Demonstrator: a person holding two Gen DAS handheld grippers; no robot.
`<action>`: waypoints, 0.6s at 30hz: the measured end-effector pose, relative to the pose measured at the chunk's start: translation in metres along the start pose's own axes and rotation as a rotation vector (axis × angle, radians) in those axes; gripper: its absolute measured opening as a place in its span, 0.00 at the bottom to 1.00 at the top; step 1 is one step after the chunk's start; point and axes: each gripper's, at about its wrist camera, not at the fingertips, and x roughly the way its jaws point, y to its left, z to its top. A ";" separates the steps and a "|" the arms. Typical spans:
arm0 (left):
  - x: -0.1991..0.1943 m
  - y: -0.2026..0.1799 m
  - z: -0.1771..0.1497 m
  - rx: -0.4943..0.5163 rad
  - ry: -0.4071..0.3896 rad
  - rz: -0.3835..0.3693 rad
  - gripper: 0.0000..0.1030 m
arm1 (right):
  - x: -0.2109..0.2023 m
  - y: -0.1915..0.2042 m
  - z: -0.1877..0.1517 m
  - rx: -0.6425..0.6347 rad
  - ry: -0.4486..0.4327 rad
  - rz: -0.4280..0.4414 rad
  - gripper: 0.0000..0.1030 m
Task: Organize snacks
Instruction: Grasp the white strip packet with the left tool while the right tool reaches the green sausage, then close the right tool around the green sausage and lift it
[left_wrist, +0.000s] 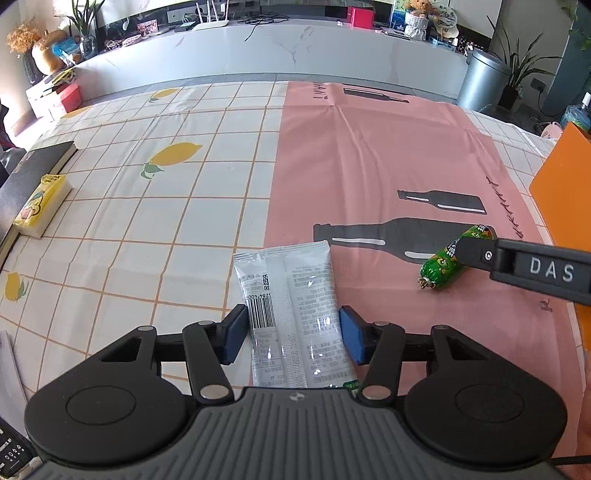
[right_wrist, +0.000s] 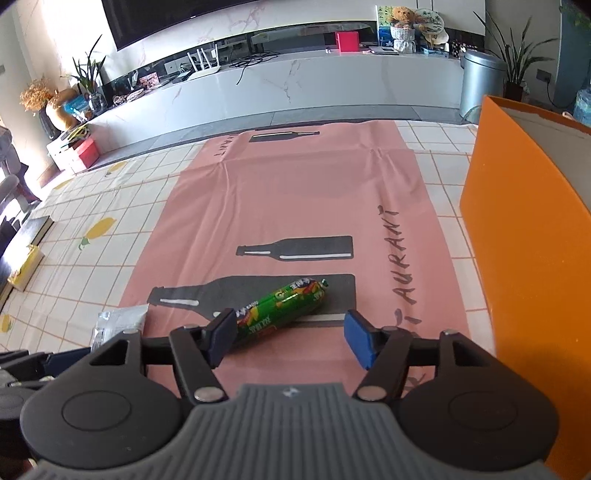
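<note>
Left claw (left_wrist: 292, 334) brackets the light, limp silvery snack sachet (left_wrist: 291, 317) on the table (left_wrist: 147, 229), pads at its edges; right claw (right_wrist: 290, 338) gapes around the firm, slippery green sausage (right_wrist: 284, 310): grip mid-body.

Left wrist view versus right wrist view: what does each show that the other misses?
Only the left wrist view shows the silver packet's full printed back between the left gripper's pads, and the black book. Only the right wrist view shows the right gripper open around the green sausage, one pad beside it. Both show the sausage, packet, orange box and pink mat.
</note>
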 end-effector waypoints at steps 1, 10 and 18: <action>0.000 0.001 -0.001 0.003 -0.004 -0.007 0.59 | 0.003 0.000 0.002 0.020 0.007 0.000 0.61; -0.002 0.011 -0.004 -0.004 -0.029 -0.051 0.59 | 0.028 0.010 0.016 0.100 0.048 -0.028 0.61; -0.004 0.017 -0.006 -0.022 -0.041 -0.079 0.59 | 0.035 0.032 0.012 -0.056 0.038 -0.108 0.52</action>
